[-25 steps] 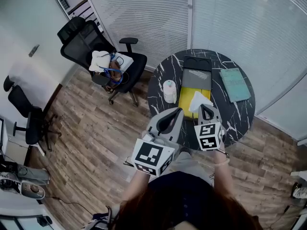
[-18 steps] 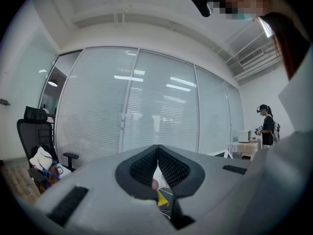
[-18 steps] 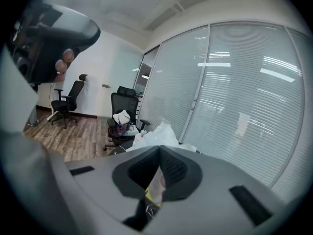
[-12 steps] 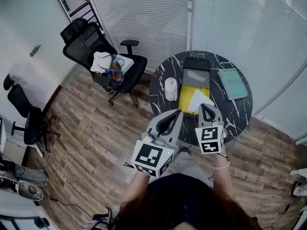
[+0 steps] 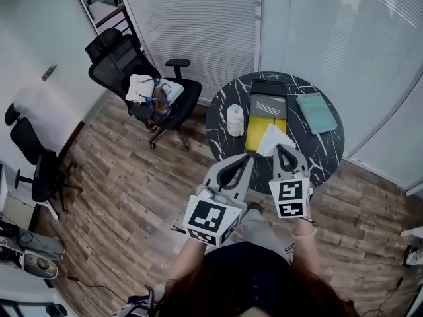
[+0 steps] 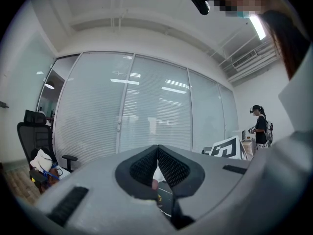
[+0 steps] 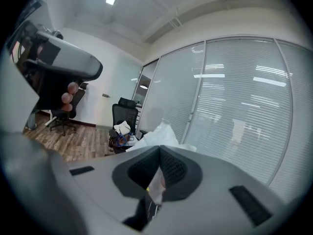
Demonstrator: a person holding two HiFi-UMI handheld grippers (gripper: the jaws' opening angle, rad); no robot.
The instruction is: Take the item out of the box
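Left gripper: jaws together, empty.
Right gripper: jaws together, empty, pointing at the white item.
Item: lies in the yellow box on the table.
Change: both grippers have drawn slightly back; the item is unmoved, so removal appears unstarted.

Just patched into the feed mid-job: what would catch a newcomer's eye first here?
The left gripper and the right gripper fill the foreground of the head view, both shut and raised in front of the round black marble table. On the table, the bright yellow box stands out, with crumpled white wrapping lying over its right side.
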